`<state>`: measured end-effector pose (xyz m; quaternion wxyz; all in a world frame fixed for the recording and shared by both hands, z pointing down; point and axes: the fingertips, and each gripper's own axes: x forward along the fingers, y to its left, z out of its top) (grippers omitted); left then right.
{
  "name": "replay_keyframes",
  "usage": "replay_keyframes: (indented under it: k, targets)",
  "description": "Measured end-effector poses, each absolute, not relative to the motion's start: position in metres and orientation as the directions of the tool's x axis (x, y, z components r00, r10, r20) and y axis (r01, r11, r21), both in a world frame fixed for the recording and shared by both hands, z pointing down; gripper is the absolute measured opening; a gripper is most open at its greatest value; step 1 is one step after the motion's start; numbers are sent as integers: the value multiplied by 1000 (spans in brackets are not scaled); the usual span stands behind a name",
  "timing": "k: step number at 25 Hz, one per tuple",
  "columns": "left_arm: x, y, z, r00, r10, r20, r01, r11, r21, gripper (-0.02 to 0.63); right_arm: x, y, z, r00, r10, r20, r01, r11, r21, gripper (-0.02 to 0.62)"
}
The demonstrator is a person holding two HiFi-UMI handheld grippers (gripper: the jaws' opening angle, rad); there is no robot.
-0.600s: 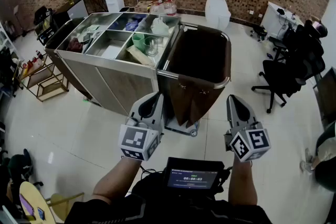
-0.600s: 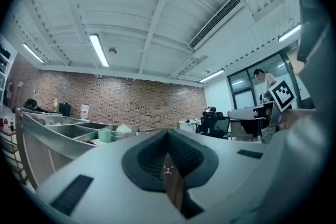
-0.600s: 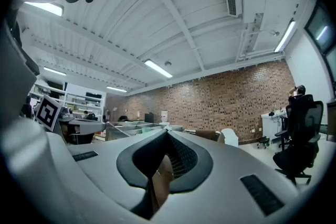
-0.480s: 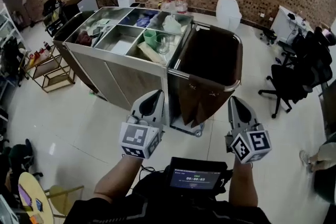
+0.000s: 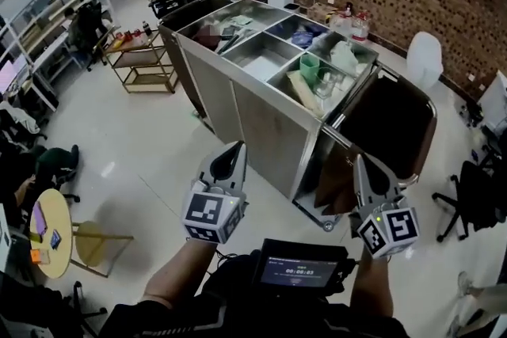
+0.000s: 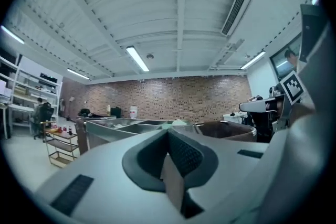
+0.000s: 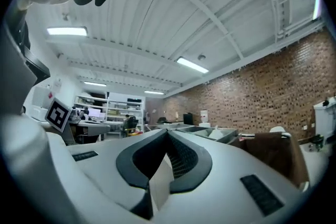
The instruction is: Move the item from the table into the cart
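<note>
Left hand-held gripper (image 5: 237,148) closed and empty, right hand-held gripper (image 5: 360,160) likewise, cart (image 5: 261,123) shifted rightward

Steel cart (image 5: 265,123) on pale glossy floor (image 5: 139,162)

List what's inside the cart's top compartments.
A green cup and a tan item share one bin; white material and something blue lie in others. What lies beneath them is covered.

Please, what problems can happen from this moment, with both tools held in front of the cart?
1. The left tool and the right tool are both shut and empty, so they must open before any pick.
2. The cart compartment with the green cup looks crowded; an item dropped there may knock things over.
</note>
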<state>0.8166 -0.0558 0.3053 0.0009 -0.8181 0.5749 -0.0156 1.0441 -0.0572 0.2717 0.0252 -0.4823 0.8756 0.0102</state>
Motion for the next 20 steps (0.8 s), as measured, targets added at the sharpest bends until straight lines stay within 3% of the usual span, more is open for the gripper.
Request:
replay_keyframes:
  k: [7,20]
  targets:
    - [656,-66,299,95,-995,-4,-995,-95,-19,0,888,-122,264,-688,-720,-91,-724,690,7,6]
    - [336,-115,305,-231,-973,-6,-973,231,-7,0,531,-244,270,-879,-472,-65,-474,880,14,6]
